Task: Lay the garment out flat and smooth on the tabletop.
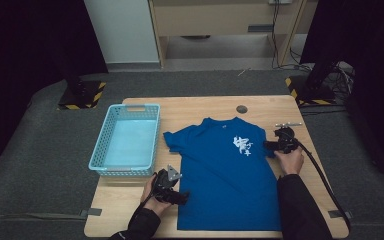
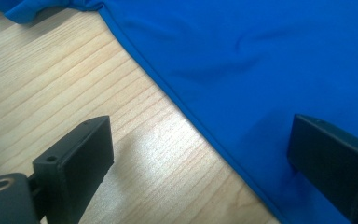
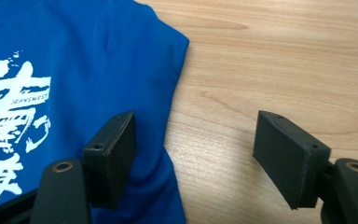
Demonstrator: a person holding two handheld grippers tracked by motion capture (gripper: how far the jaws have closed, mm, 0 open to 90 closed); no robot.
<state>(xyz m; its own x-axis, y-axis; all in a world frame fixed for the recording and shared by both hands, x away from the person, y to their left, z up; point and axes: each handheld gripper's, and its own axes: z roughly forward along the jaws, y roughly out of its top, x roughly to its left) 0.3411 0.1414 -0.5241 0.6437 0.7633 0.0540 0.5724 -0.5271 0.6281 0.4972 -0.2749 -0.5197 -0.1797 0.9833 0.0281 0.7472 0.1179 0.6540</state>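
Shirt [image 1: 227, 172] lies flat, print up, on the worktop [image 1: 130, 200], just right of the basket [image 1: 126, 140]. Your left hand-held gripper [image 1: 177, 196] sits low at the shirt's left side seam; its jaws stand wide, one over bare wood, the other over the cloth, with the edge between them and nothing pinched. Your right hand-held gripper [image 1: 269, 145] straddles the shirt's right sleeve edge, jaws partly open, one above the fabric, one above the wood, holding nothing.
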